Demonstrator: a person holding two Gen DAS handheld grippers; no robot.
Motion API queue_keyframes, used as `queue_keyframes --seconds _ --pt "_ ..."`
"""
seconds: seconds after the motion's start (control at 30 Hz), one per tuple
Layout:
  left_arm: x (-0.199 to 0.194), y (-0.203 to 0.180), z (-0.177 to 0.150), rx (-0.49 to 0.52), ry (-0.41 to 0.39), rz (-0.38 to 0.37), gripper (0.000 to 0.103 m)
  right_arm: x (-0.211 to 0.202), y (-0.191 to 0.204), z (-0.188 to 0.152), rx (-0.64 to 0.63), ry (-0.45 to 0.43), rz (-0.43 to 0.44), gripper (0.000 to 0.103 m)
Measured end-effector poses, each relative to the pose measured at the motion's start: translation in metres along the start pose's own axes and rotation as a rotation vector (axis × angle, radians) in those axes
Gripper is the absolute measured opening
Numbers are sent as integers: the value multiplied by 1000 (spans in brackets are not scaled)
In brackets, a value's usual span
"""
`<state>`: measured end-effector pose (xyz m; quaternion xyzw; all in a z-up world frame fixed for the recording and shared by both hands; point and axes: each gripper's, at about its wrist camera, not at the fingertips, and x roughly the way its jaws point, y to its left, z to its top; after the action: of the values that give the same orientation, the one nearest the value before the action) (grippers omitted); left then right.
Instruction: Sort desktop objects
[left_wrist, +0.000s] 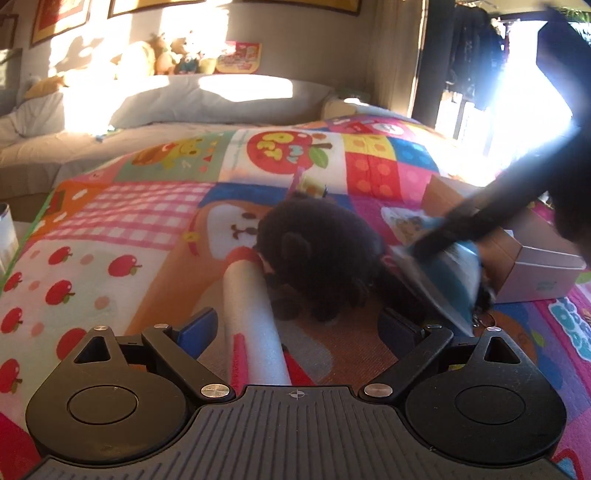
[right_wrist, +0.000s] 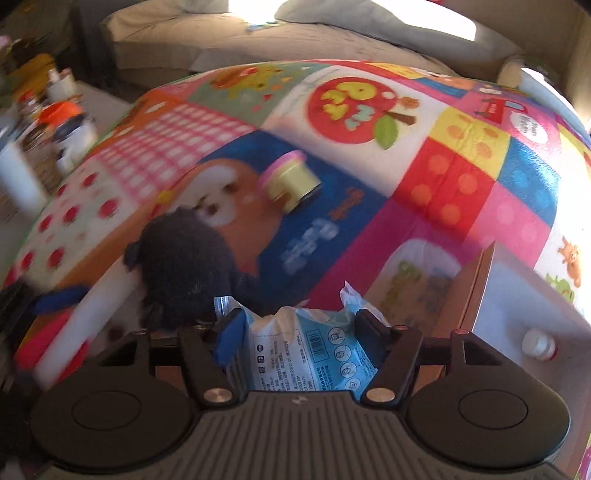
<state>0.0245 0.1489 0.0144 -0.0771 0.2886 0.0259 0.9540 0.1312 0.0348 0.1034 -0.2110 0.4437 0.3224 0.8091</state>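
My left gripper (left_wrist: 295, 325) is open and low over the colourful play mat (left_wrist: 155, 221). A white foam tube (left_wrist: 251, 325) lies between its fingers, nearer the left one, not gripped. A black plush toy (left_wrist: 317, 258) lies just beyond, touching the tube's far end. My right gripper (right_wrist: 299, 328) is shut on a blue-and-white mask packet (right_wrist: 314, 350); in the left wrist view the packet (left_wrist: 447, 273) hangs beside an open cardboard box (left_wrist: 532, 254). A yellow tub with a pink lid (right_wrist: 291, 181) lies on its side beyond the plush (right_wrist: 184, 266).
The box (right_wrist: 517, 295) holds a small white bottle with a red cap (right_wrist: 539, 347). A grey sofa (left_wrist: 207, 99) with plush toys runs along the mat's far edge. A cluttered low table (right_wrist: 48, 125) stands to the left.
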Motion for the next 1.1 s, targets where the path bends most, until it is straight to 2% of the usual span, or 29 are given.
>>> queue_keyframes --seconds 0.13,0.27,0.33,0.37,0.43,0.47,0.63,0.73,0.77,0.83,0.93,1.0,1.1 --pt "6 0 2 -2 27 5 97 -42 19 -43 -102 -71 34 67" --pt "3 -5 3 13 -3 42 97 -78 5 -82 -3 -166 53 71" --pt "-3 -8 4 10 -20 75 97 -87 0 -105 29 -218 -23 71" --pt "-7 -9 5 7 -28 84 97 -89 1 -116 36 -235 -59 69" --pt "-18 -13 7 -3 -47 90 97 -87 0 -135 74 -253 -93 51" --pt "-24 -15 8 -4 -55 85 97 -85 -3 -142 106 -250 -85 43" --pt "-43 -42 13 52 -61 -1 99 -59 -24 -150 327 -296 -38 42" --pt "-48 -61 14 102 -49 -61 100 -37 -31 -142 402 -297 -2 42" --pt "-49 -67 15 111 -45 -74 100 -30 -32 -141 415 -282 -15 42" --pt "-49 -76 15 114 -32 -104 100 -29 -35 -144 435 -277 23 31" --pt "-40 -91 15 113 -5 -147 101 -44 -33 -162 402 -296 10 29" --pt "-28 -104 16 134 2 -141 101 -57 -31 -182 386 -301 -24 23" --pt "-5 -120 18 168 29 -105 101 -77 -34 -216 394 -310 -49 23"
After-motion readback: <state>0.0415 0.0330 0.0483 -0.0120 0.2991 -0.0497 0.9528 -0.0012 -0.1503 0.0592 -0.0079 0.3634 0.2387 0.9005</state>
